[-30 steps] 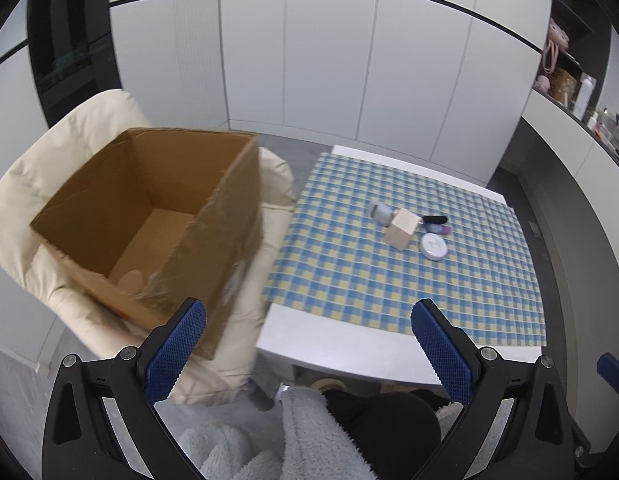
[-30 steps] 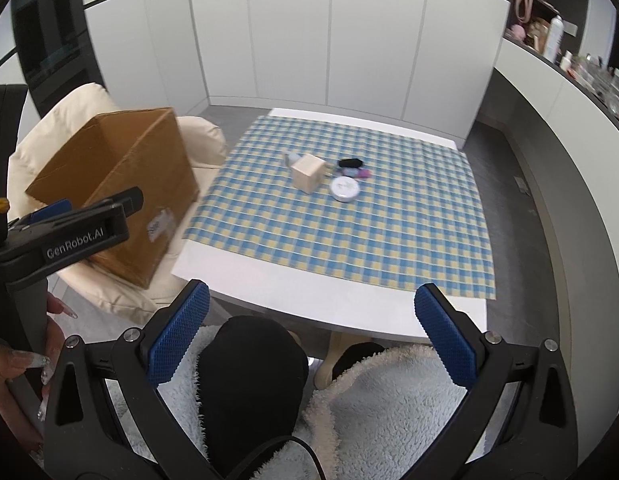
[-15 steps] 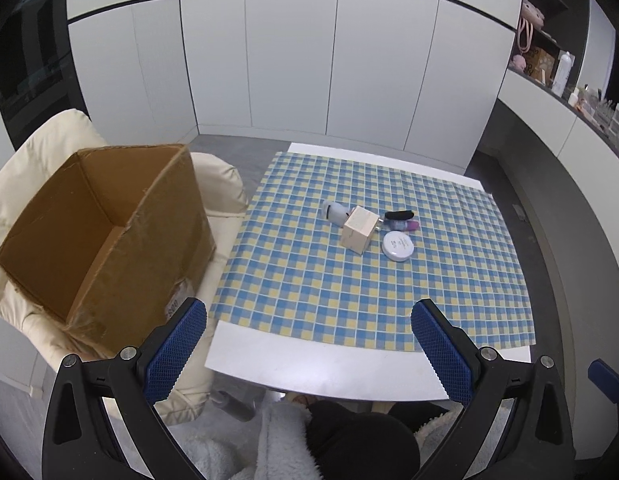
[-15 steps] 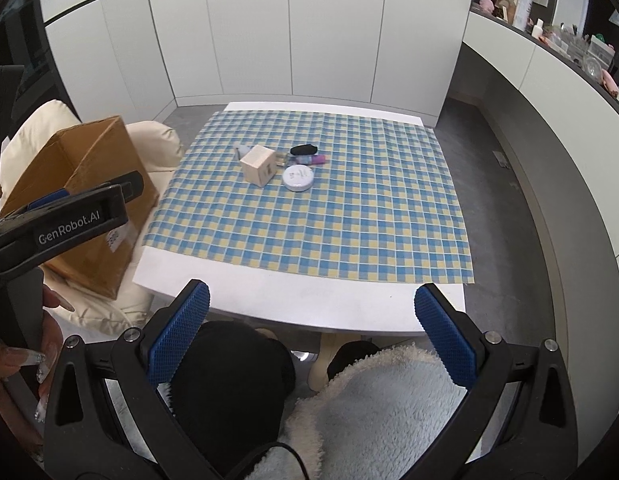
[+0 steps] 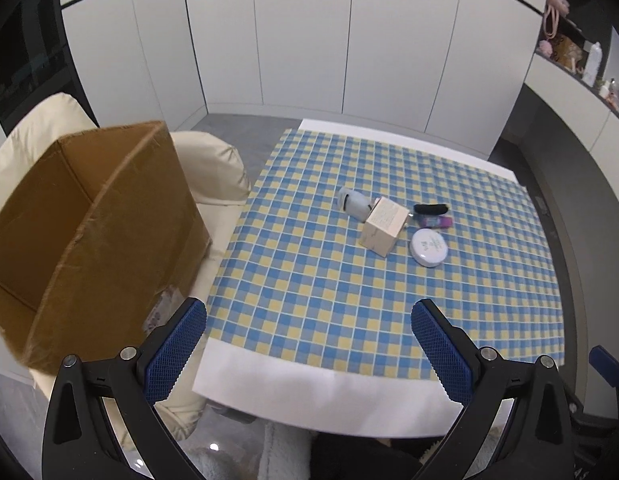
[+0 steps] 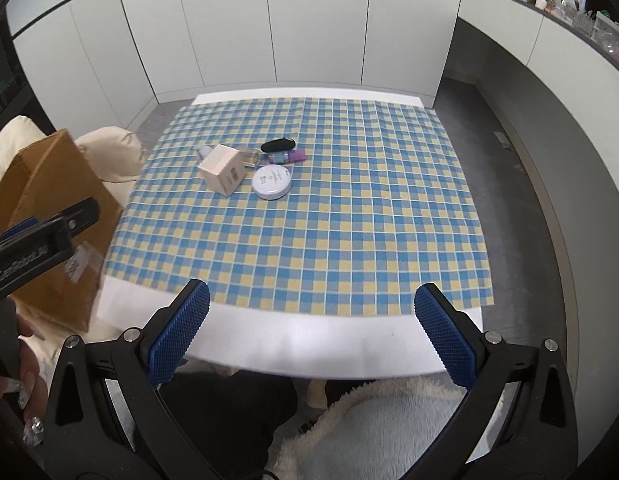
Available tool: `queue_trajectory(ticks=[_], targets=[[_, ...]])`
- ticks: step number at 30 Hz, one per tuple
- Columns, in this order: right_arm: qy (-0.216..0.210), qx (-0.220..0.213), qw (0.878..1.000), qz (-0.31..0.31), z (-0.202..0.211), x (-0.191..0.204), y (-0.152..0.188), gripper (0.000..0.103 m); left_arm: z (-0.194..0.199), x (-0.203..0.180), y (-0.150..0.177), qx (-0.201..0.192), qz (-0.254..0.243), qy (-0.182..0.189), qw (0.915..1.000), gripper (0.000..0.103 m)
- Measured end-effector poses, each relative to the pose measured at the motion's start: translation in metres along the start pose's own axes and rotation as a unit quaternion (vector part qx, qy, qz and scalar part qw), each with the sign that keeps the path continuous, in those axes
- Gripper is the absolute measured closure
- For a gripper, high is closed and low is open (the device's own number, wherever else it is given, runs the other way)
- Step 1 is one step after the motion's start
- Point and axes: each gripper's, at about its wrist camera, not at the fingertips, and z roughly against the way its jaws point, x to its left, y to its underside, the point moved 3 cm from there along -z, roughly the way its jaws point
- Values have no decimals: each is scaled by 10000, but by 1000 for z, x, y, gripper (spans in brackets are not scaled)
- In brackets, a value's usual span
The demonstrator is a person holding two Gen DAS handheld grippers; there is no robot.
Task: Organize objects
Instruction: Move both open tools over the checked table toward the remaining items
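I read this as the very start of the tidying: nothing is picked up yet, and I hold both tools back at the near edge of the desk (image 6: 329, 344). My left gripper (image 5: 309, 344) has its fingers spread wide with nothing between them, and my right gripper (image 6: 309, 340) is the same, spread and empty. The things to sort lie in one small cluster toward the middle of the checked cloth (image 6: 349, 240): a small cream box (image 6: 223, 174), a round white tin (image 6: 271, 182) just beside it, a black oblong piece (image 6: 278, 145), a purple tube (image 6: 287, 156) and a pale bottle (image 5: 353, 203) lying on its side behind the box. The open cardboard box (image 5: 89, 216) sits on a cream chair (image 5: 213, 168) to the left of the desk, and I judge it the likely place for them. My next move calls for a reach forward over the cloth to one item at the cluster's edge, probably the tin, with the fingers kept wide until they straddle it. The left view shows the bottle's body clearly, while the right view shows only its tip but catches the left tool and the hand (image 6: 13, 396) holding it.
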Motion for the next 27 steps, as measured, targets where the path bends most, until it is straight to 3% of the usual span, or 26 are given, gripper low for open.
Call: queue_trajectory(ticks=[10,19,27], targets=[[29,34,10000,52,-85,-1,-43,0,-68,-11,-18,279,-72,76,9996,1],[-318,36,9994,133,-157,18,-68,0,-105,-16,-28,412,-128,148,9990,1],[-151,178,9993,293,-204,36,-83,0,-124,-23,-39,431,-295,114,9986,1]])
